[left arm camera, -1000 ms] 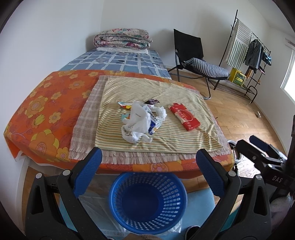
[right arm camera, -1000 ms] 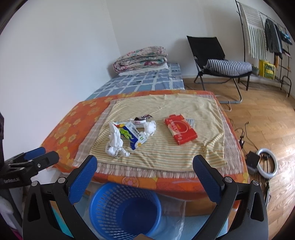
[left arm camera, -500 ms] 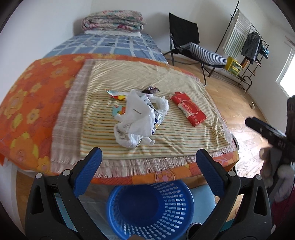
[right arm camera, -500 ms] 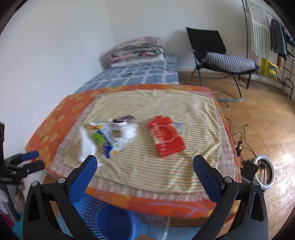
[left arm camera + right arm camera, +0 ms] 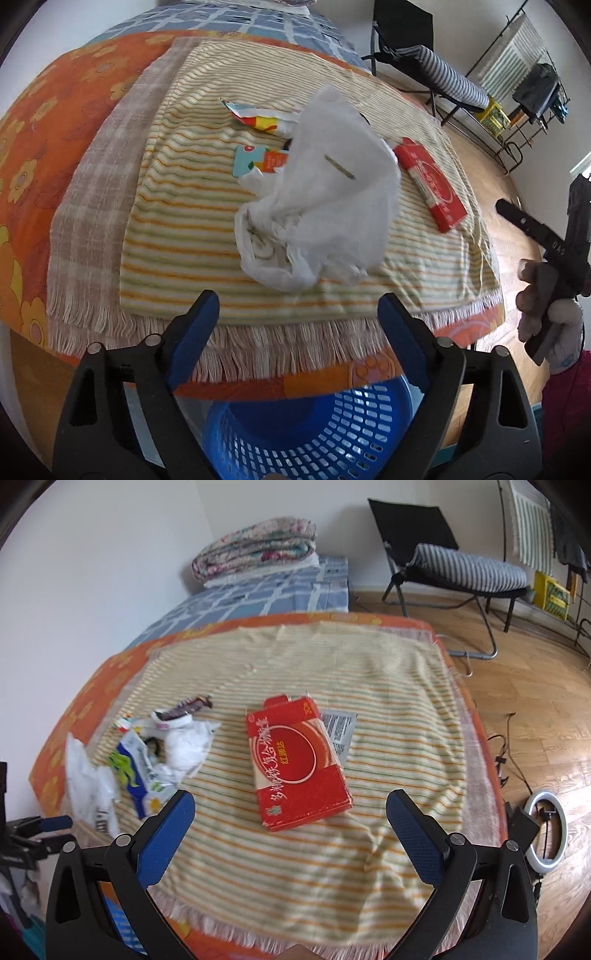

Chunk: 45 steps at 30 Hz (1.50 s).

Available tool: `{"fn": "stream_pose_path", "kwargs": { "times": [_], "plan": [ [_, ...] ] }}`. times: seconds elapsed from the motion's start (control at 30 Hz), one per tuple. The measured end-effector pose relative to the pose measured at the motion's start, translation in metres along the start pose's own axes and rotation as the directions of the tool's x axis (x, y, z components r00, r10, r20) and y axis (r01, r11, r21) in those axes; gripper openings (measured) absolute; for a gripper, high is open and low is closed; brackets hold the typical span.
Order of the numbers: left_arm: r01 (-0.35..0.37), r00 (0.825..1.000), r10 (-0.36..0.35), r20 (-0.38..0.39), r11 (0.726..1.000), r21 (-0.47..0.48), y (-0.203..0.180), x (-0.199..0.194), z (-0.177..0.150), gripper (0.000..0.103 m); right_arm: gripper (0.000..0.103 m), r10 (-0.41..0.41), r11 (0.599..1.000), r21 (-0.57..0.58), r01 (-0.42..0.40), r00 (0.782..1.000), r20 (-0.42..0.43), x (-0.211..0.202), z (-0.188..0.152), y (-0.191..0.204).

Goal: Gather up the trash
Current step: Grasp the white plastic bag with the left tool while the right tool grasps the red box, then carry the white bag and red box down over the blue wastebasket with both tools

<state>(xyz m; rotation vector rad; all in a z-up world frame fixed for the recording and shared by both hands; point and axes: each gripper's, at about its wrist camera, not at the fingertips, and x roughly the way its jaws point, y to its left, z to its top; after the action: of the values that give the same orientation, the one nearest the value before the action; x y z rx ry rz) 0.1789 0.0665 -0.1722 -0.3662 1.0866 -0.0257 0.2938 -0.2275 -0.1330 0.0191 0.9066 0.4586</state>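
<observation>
Left hand-held gripper (image 5: 298, 316): blue-padded fingers spread wide, nothing between them; it hangs over the near edge of the bed, pointed at the white bag.
Right hand-held gripper (image 5: 290, 813): blue-padded fingers spread wide and empty, one on each side of the near end of the red box but apart from it.
Crumpled white plastic bag (image 5: 325, 195): lies on the yellow-striped woven cloth (image 5: 192, 221) toward the bed's near edge, heaped up and partly covering other litter.
Flat red cardboard box with white lettering (image 5: 297, 762): lies flat on the striped cloth, to the right of the bag and apart from it, with a grey printed leaflet (image 5: 340, 731) tucked under its right side.
Colourful printed wrappers (image 5: 258, 120): one sits just behind the bag; a teal and orange card (image 5: 258, 164) touches the bag's left side.
Blue and white printed packet (image 5: 138, 771): rests among white crumpled scraps beside the bag, seen in the right wrist view.
Round blue perforated plastic basket (image 5: 332, 432): stands on the floor below the bed's near edge, directly under the left hand-held gripper.
Orange flowered bed cover (image 5: 44, 122): lies under the striped cloth.
</observation>
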Motion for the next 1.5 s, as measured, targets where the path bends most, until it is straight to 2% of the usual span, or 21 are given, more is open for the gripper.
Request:
{"fn": "stream_pose_path", "kwargs": {
  "times": [0.2, 0.33, 0.47, 0.57, 0.67, 0.8, 0.93, 1.07, 1.2, 1.3, 1.37, 1.4, 1.5],
  "plan": [
    [0.004, 1.000, -0.005, -0.025, 0.999, -0.047, 0.012, 0.020, 0.016, 0.080, 0.102, -0.017, 0.998, -0.066, 0.013, 0.998, -0.065, 0.033, 0.005, 0.004],
    [0.006, 0.999, -0.010, -0.053, 0.998, -0.063, 0.015, 0.033, 0.020, 0.073, 0.103, -0.044, 0.998, -0.048, 0.039, 0.993, -0.109, 0.051, 0.009, 0.001],
    [0.019, 0.997, -0.023, -0.067, 0.997, -0.069, 0.016, 0.040, 0.023, 0.058, 0.103, -0.057, 0.997, -0.057, 0.051, 0.991, -0.122, 0.061, 0.013, 0.003],
    [0.022, 0.997, -0.028, -0.077, 0.997, -0.078, 0.015, 0.043, 0.024, 0.055, 0.103, -0.077, 0.994, -0.086, 0.067, 0.989, -0.126, 0.070, 0.018, 0.006],
    [0.017, 0.997, -0.023, -0.078, 0.997, -0.078, 0.014, 0.045, 0.024, 0.048, 0.103, -0.084, 0.994, -0.084, 0.074, 0.988, -0.130, 0.077, 0.022, 0.005],
    [0.018, 0.997, -0.024, -0.072, 0.996, -0.083, 0.013, 0.045, 0.026, 0.047, 0.103, -0.075, 0.994, -0.090, 0.064, 0.989, -0.130, 0.082, 0.029, 0.007],
    [0.017, 0.997, -0.023, -0.071, 0.996, -0.083, 0.012, 0.045, 0.026, 0.046, 0.102, -0.093, 0.986, -0.151, 0.072, 0.986, -0.138, 0.089, 0.031, 0.016],
    [0.015, 0.997, -0.021, -0.070, 0.996, -0.084, 0.011, 0.045, 0.024, 0.045, 0.102, -0.141, 0.972, -0.213, 0.103, 0.975, -0.170, 0.104, 0.028, 0.021],
    [0.014, 0.997, -0.020, -0.068, 0.996, -0.084, 0.011, 0.043, 0.025, 0.044, 0.102, -0.148, 0.974, -0.201, 0.104, 0.964, -0.219, 0.117, 0.024, 0.017],
    [0.015, 0.998, -0.021, -0.064, 0.996, -0.090, 0.012, 0.042, 0.026, 0.043, 0.102, -0.156, 0.974, -0.197, 0.112, 0.962, -0.223, 0.116, 0.024, 0.018],
    [0.014, 0.998, -0.019, -0.058, 0.996, -0.090, 0.012, 0.040, 0.025, 0.043, 0.095, -0.161, 0.971, -0.208, 0.115, 0.962, -0.219, 0.113, 0.024, 0.021],
    [0.012, 0.998, -0.017, -0.054, 0.996, -0.088, 0.012, 0.038, 0.025, 0.043, 0.087, -0.160, 0.971, -0.213, 0.112, 0.962, -0.222, 0.112, 0.023, 0.022],
    [0.011, 0.999, -0.015, -0.046, 0.996, -0.085, 0.012, 0.034, 0.024, 0.043, 0.087, -0.155, 0.972, -0.210, 0.108, 0.962, -0.223, 0.108, 0.020, 0.024]
  ]
}}
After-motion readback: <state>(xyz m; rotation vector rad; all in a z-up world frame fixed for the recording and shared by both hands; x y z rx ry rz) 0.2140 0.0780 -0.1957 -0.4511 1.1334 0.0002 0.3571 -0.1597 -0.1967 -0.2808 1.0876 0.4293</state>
